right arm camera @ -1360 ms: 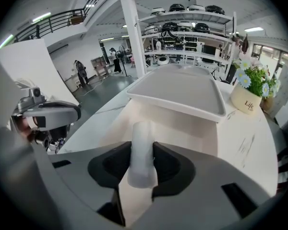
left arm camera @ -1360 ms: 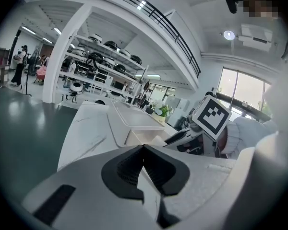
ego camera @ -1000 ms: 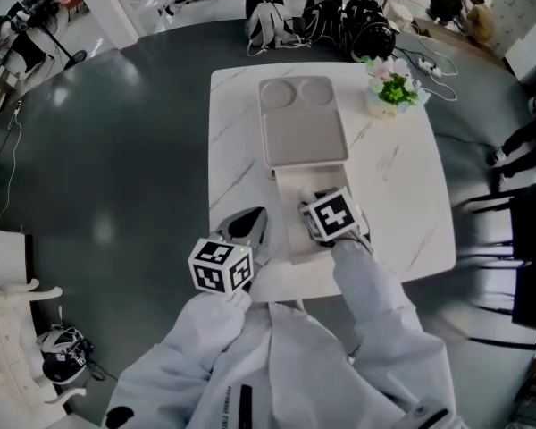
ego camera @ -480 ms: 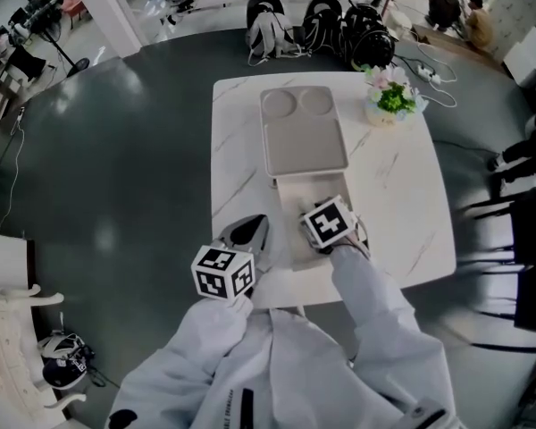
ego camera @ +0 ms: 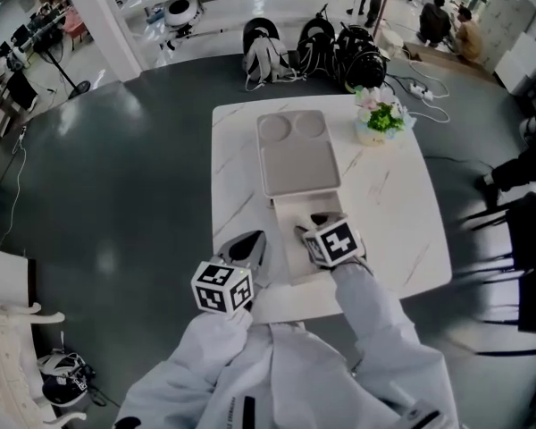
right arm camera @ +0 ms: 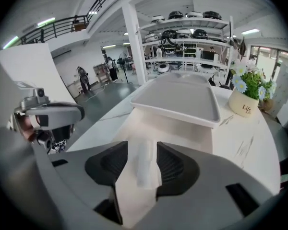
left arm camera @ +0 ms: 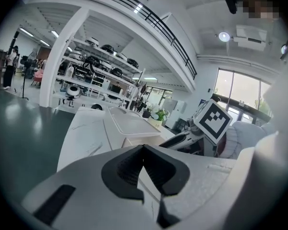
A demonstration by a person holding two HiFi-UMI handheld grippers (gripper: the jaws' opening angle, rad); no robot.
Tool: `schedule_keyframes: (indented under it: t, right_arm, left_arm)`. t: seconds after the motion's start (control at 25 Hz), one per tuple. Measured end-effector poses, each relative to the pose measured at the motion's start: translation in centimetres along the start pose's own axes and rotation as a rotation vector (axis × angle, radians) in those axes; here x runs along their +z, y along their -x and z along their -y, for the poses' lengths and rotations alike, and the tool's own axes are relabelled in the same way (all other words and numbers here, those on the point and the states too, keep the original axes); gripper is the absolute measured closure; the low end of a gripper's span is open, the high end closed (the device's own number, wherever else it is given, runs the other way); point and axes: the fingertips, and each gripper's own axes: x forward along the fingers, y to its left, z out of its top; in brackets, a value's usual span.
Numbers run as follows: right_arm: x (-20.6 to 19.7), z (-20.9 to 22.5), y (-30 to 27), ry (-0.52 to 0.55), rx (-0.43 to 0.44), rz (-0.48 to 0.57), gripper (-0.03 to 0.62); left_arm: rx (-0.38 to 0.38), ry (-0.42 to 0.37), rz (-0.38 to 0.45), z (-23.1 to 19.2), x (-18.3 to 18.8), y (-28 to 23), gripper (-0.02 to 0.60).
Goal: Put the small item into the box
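**Small item between opening claw over box**

The left claw [left arm camera: 143, 148] hung at the near left edge of the white marble bench [ego camera: 241, 168]. Its jaws were closed tip to tip, with nothing between them.

At the middle of the bench stood the beige box [ego camera: 290, 248]. Its pale lid [ego camera: 297, 155] lay open on the far side, with two round recesses at the far end.

The right claw [right arm camera: 142, 152] was positioned over the box's near half. Its jaws were opening. The small item [right arm camera: 146, 166], a pale flat slip, stood upright between the pads over the box's beige interior. The pads did not appear to press on it. Whether it touched the box floor could not be determined.

A pot of flowers [ego camera: 375, 119] stood at the far right corner of the bench, well apart from the box.
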Motion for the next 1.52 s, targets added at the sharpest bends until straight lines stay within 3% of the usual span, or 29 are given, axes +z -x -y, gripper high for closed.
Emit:
schedule_keyframes:
  t: [0.24,0.52,0.68,0.92,1.52]
  right_arm:
    - [2.1,-0.5,3.0,0.103,-0.028,0.168,0.531]
    - [3.0,-0.2,5.9,0.005,-0.013,0.374,0.6]
    - [4.3,-0.4,8.8,-0.072,0.02,0.551,0.6]
    - [5.2,-0.8,12.0,-0.045,0.002,0.73,0.6]
    - [6.4,0.2,20.6,-0.07,-0.102,0.992,0.602]
  left_arm:
    - [-0.016,-0.014,0.027,0.8,1.0,0.5,0.583]
    - [-0.048,-0.092,0.119,2.3,3.8,1.8,0.583]
    - [-0.063,-0.105,0.168,3.2,5.4,2.6,0.583]
    - [-0.072,-0.17,0.232,4.0,7.3,3.9,0.583]
    - [-0.037,-0.291,0.402,5.1,11.9,7.8,0.583]
